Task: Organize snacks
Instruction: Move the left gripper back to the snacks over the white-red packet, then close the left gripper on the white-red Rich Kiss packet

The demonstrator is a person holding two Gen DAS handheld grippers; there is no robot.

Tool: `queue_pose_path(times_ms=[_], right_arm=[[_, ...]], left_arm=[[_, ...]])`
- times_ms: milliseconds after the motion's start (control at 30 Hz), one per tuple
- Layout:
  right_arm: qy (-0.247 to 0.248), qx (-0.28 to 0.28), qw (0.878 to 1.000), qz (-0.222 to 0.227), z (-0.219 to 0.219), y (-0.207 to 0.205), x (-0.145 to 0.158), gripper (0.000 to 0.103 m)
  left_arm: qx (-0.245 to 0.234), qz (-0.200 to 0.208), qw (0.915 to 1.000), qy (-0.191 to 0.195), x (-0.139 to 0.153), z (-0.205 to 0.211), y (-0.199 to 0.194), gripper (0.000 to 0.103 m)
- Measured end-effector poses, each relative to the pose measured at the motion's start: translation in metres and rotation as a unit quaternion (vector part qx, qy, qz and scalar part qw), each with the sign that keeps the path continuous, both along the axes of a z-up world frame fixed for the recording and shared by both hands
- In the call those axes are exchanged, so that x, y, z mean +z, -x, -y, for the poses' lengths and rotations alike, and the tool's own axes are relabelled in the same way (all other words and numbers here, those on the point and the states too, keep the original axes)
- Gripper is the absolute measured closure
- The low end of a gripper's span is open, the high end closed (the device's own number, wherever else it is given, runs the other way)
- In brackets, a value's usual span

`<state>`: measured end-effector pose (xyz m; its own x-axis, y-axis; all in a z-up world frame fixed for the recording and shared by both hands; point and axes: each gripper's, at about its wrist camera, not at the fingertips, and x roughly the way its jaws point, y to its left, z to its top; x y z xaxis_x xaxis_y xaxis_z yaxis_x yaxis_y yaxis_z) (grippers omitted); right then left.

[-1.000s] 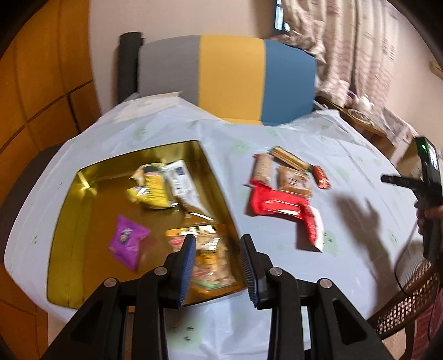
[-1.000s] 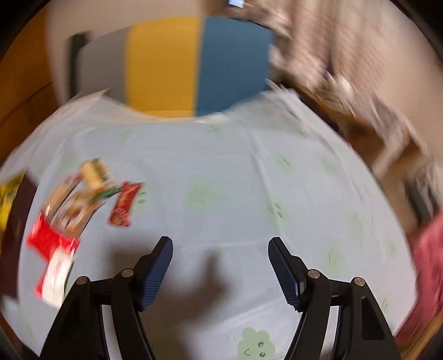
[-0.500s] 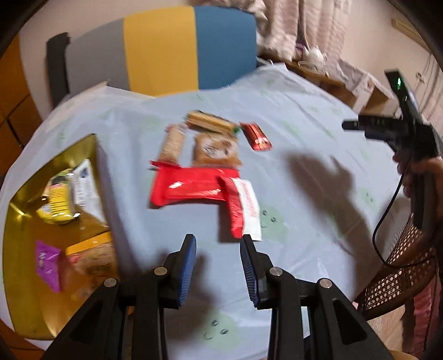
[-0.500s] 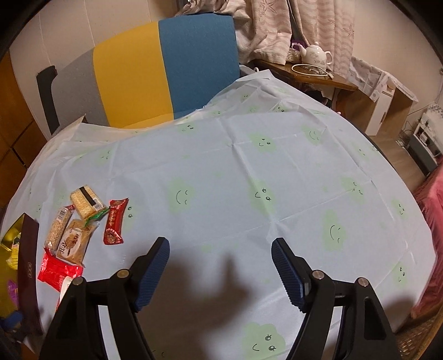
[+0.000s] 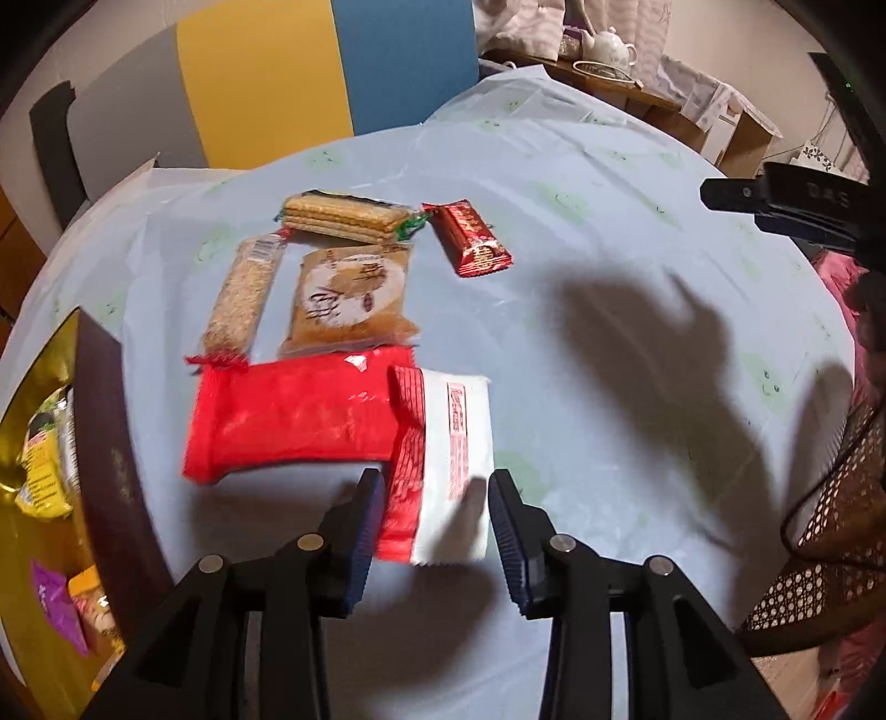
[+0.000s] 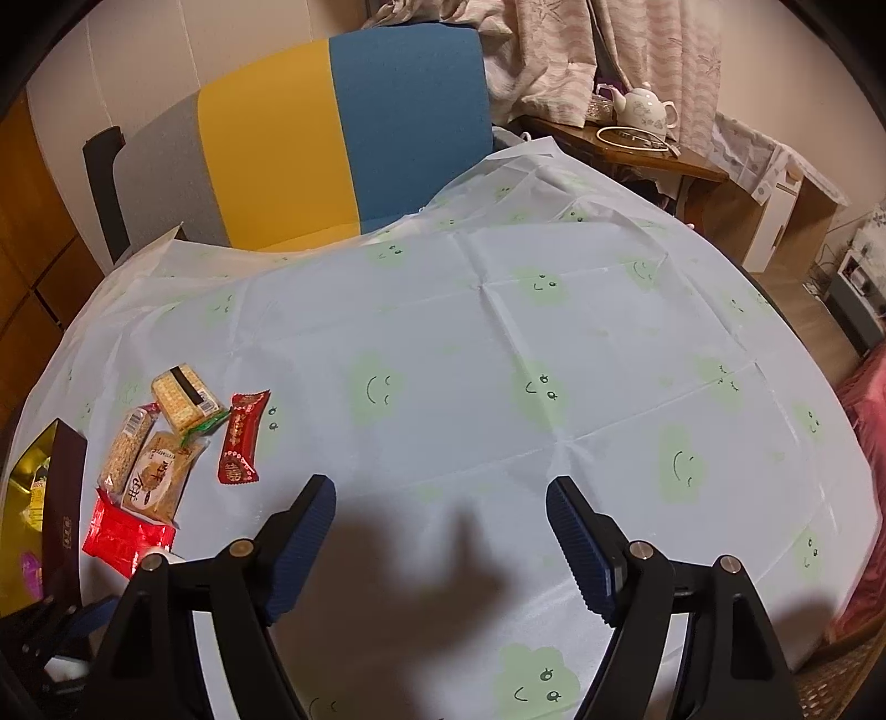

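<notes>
left gripper [image 5: 434, 501] had just been widening, parted astride red-and-white packet [image 5: 454, 471]; needed lower, centred pinch; right gripper [image 6: 440, 520] wide, empty.

The left wrist view looked steeply down along its claw [image 5: 436, 518] from close above the bench [image 5: 609, 310], with the red-and-white packet [image 5: 443, 465] right at the fingertips and the gold tray [image 5: 22, 443] at the left edge. The right wrist view looked down less steeply along its own claw [image 6: 441, 540] from further to the right, over bare cloth toward the chair [image 6: 310, 144]. Both views shared the snack cluster, including the small red bar [image 5: 468, 238] [image 6: 241, 437], the chair, and the teapot [image 5: 606, 47] [image 6: 645, 108] beyond the bench.
</notes>
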<state>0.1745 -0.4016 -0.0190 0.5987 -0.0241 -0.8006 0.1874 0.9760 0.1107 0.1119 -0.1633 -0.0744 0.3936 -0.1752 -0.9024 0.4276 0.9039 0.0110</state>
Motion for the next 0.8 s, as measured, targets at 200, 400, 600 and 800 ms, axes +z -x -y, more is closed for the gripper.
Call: queue_pose_path(times_ms=[200,400,600,800], right_arm=[[0.002,0.005,1.0,-0.001,-0.003,-0.001,-0.001,0.024],[0.004,0.007,1.0,-0.001,-0.004,-0.002,-0.001,0.023],[0.004,0.007,1.0,-0.006,-0.004,-0.003,-0.003,0.023],[0.001,0.003,1.0,-0.014,-0.002,-0.003,-0.006,0.023]], left_arm=[[-0.006,-0.005,1.0,0.004,-0.003,0.011,-0.003,0.061],[-0.018,-0.012,0.9997,-0.008,-0.01,0.023,-0.012,0.054],[-0.019,-0.005,0.9998,-0.002,-0.015,0.021,-0.013,0.064],[-0.034,0.024,0.9991,-0.006,-0.016,-0.002,0.026,0.066]])
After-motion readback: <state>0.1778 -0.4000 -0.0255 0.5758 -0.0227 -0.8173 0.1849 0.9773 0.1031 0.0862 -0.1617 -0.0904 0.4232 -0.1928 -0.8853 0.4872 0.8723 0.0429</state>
